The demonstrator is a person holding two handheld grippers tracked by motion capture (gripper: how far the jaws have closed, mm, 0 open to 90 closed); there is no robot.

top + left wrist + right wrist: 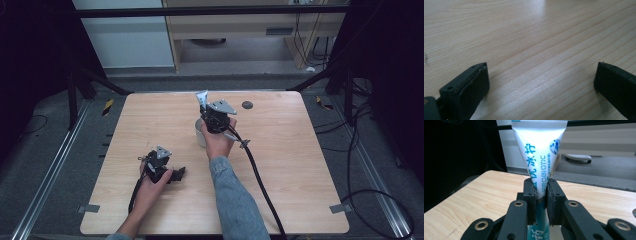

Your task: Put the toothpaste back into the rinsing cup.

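Two grippers noted: right gripper fingers clamped on toothpaste tube, to be lowered upright into cup; left gripper fingers wide, idle.

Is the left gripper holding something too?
No, the left gripper has its jaws wide apart in its own view, with just the bare wooden table between them.

A dark disc lies on the wooden surface near its far edge, right of the middle. Grey tape tabs sit at the near left and near right corners. Beyond the far edge stands a pale cabinet.
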